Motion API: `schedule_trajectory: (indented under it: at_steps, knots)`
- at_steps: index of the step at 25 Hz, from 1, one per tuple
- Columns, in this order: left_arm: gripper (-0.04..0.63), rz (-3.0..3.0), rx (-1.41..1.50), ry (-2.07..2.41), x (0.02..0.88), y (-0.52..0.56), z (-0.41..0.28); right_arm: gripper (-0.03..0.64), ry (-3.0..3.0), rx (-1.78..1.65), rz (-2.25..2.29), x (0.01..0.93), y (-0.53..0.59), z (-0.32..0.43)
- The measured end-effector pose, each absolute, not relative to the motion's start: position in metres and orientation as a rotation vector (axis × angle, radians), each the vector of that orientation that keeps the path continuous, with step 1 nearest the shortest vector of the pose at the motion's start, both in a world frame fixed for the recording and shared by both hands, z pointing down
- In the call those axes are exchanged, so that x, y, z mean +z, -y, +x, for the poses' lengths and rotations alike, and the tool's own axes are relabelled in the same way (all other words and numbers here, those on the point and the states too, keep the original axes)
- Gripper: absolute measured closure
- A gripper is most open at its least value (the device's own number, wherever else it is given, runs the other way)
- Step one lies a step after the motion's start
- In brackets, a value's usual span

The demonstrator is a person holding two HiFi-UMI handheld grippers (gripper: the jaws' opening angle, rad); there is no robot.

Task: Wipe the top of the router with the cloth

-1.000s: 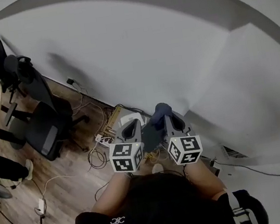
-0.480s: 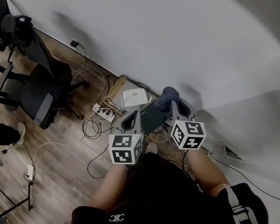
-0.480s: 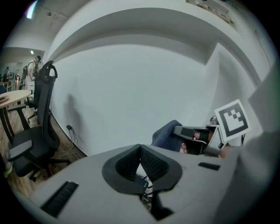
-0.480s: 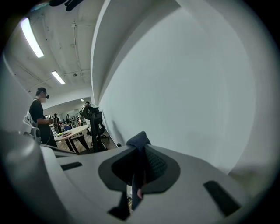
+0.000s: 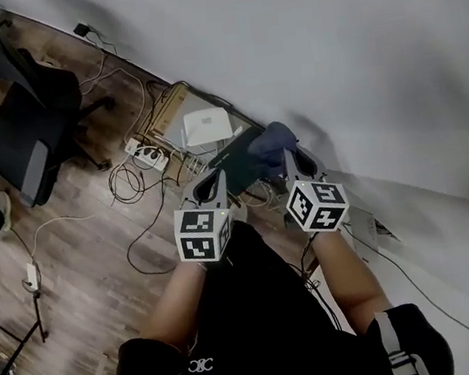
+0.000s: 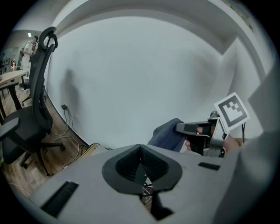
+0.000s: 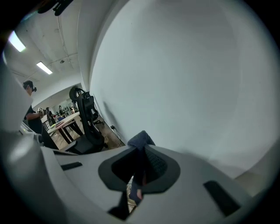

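blue cloth (image 5: 270,141) sits pinched in the closed fingers of the right gripper (image 5: 289,154), held above the wooden floor (image 5: 94,248), apart from the white router (image 5: 207,126) lying on that floor at its wall (image 5: 325,35) edge, while the left gripper (image 5: 213,181) has its fingers pressed together, holding nothing.

I am looking down at the router (image 5: 207,126) lying on the floor (image 5: 77,251) beside the wall (image 5: 354,48), a power strip (image 5: 145,157) lying just left of it among cables (image 5: 136,208). An office chair (image 5: 22,127) is standing well to the left. My left tool (image 5: 214,185) and right tool (image 5: 294,159) are hanging side by side nearer me than the router, the cloth (image 5: 270,141) sitting between the right one's jaws.
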State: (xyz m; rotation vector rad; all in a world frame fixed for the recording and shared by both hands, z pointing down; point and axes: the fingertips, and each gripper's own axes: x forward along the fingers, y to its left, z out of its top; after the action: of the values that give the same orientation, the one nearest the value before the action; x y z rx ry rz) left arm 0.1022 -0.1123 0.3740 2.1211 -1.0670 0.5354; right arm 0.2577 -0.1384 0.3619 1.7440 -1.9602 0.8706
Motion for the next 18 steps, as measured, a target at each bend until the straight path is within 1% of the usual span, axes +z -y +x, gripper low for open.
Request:
schedule_trajectory:
  at_steps: [12,18]
  knots:
    - [0.594,1.991,0.621,1.005,0.543,0.1,0.08,0.611,1.784,0.918,1.587,0.506,0.133,0.257]
    - [0.594,1.974,0.615,0.982,0.6,0.102,0.081,0.611,1.659,0.927,1.534,0.581,0.131,0.269]
